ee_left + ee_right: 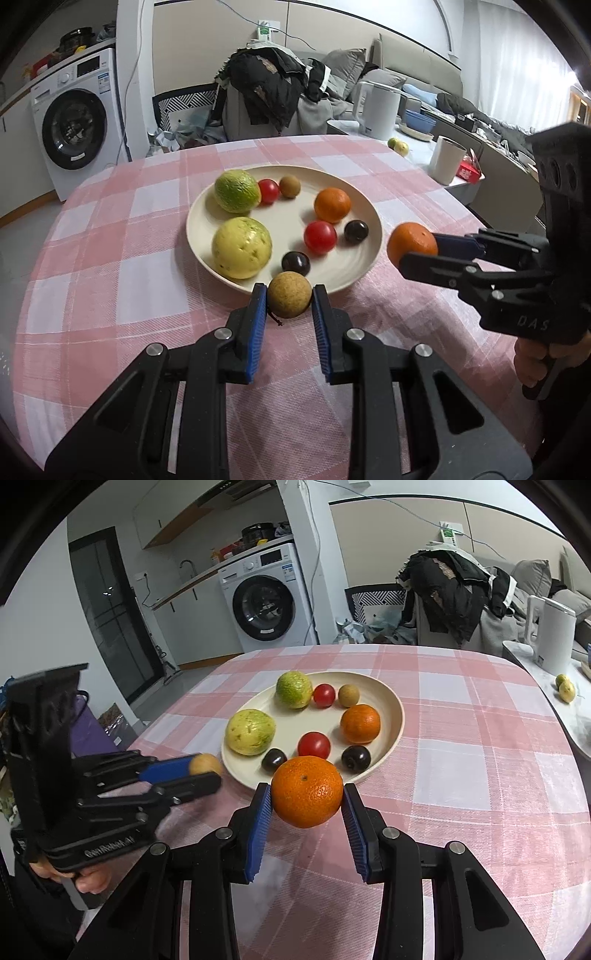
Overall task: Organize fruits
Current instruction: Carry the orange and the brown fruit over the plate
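Left gripper (pixel 289 300) clamped on small round tan-brown fruit (pixel 289 299) at cream plate (pixel 364 212) rim. Right gripper (pixel 306 797) pinching round orange mandarin (pixel 306 792), seemingly airborne. Soft skins; grip at widest girth, gently.

The worktop (pixel 122 236) wears a pink-and-white checked cloth (pixel 461 746). A cream plate (pixel 365 206) of fruit sits directly on the cloth, near its middle.
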`<action>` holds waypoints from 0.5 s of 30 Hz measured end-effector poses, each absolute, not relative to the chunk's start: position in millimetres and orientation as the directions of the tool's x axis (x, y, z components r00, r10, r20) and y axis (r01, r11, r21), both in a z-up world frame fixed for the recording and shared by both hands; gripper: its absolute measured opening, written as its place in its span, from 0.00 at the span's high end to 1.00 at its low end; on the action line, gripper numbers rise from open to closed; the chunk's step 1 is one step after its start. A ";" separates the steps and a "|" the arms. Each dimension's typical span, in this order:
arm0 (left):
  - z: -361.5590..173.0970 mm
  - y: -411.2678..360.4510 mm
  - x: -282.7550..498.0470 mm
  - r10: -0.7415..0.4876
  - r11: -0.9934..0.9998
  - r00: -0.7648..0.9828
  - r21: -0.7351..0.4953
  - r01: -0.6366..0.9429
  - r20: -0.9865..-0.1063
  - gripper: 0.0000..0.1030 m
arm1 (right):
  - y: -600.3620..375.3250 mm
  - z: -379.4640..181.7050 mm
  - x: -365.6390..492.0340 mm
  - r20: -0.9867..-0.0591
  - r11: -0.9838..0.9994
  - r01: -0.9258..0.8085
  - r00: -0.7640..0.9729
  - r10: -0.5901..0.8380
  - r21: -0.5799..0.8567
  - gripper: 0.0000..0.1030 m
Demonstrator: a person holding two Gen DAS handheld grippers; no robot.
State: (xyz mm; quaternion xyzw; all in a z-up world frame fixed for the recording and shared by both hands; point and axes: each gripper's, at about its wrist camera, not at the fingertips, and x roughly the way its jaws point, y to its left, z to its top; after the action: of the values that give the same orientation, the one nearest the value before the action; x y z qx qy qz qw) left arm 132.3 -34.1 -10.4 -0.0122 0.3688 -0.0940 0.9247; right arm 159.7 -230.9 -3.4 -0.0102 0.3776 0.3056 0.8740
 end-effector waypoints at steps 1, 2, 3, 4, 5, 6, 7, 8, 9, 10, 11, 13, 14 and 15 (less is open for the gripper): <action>-10.7 -32.7 133.1 -0.180 0.983 0.710 -0.091 0.161 -0.680 0.79 | -230.8 -4.1 160.2 -0.667 0.814 -0.540 0.528 0.525 0.213 0.62; -11.3 -31.4 134.9 -0.178 0.983 0.709 -0.093 0.157 -0.682 0.79 | -231.0 -4.3 160.5 -0.668 0.814 -0.540 0.528 0.525 0.213 0.62; -13.0 -29.8 137.4 -0.178 0.983 0.706 -0.098 0.153 -0.686 0.79 | -231.0 -4.3 160.8 -0.669 0.815 -0.540 0.528 0.523 0.211 0.62; -14.7 -28.8 139.8 -0.177 0.984 0.702 -0.102 0.147 -0.689 0.79 | -230.6 -4.3 161.2 -0.668 0.816 -0.540 0.531 0.521 0.208 0.62; -16.5 -27.8 142.1 -0.173 0.985 0.700 -0.104 0.141 -0.693 0.79 | -230.0 -4.2 161.7 -0.668 0.816 -0.540 0.532 0.521 0.206 0.62; -18.7 -27.0 144.5 -0.171 0.985 0.698 -0.105 0.137 -0.696 0.79 | -229.8 -4.1 162.3 -0.668 0.816 -0.540 0.532 0.520 0.206 0.62; -20.4 -26.5 146.7 -0.170 0.985 0.696 -0.105 0.135 -0.697 0.79 | -229.1 -3.8 162.5 -0.668 0.816 -0.541 0.532 0.520 0.205 0.62; -21.7 -26.1 148.5 -0.167 0.986 0.695 -0.104 0.132 -0.699 0.79 | -228.2 -3.4 162.7 -0.669 0.816 -0.542 0.533 0.518 0.201 0.62; -22.9 -25.7 150.4 -0.166 0.986 0.693 -0.104 0.130 -0.701 0.79 | -227.6 -3.0 162.9 -0.669 0.817 -0.542 0.535 0.516 0.197 0.62; -24.6 -25.9 152.8 -0.167 0.986 0.691 -0.105 0.130 -0.703 0.79 | -226.8 -2.4 163.6 -0.669 0.818 -0.541 0.537 0.514 0.195 0.62; -25.2 -25.7 154.3 -0.167 0.986 0.690 -0.106 0.130 -0.705 0.79 | -226.1 -2.2 164.7 -0.669 0.819 -0.540 0.537 0.513 0.195 0.62; -26.4 -26.0 158.0 -0.164 0.986 0.688 -0.104 0.129 -0.706 0.79 | -224.5 -1.6 167.5 -0.672 0.822 -0.537 0.539 0.508 0.191 0.62; -26.8 -25.5 159.7 -0.164 0.986 0.688 -0.104 0.129 -0.706 0.79 | -223.8 -1.1 169.4 -0.673 0.823 -0.536 0.540 0.506 0.188 0.62; -26.5 -25.9 158.1 -0.164 0.986 0.690 -0.105 0.127 -0.706 0.79 | -223.0 -0.6 171.6 -0.673 0.825 -0.533 0.542 0.503 0.187 0.62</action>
State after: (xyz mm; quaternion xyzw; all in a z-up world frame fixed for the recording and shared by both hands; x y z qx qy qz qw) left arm 158.1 -25.9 -26.5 -0.0239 0.3860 -0.0790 0.9188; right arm 171.6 -223.0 -0.6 -0.0198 0.3764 0.2953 0.8779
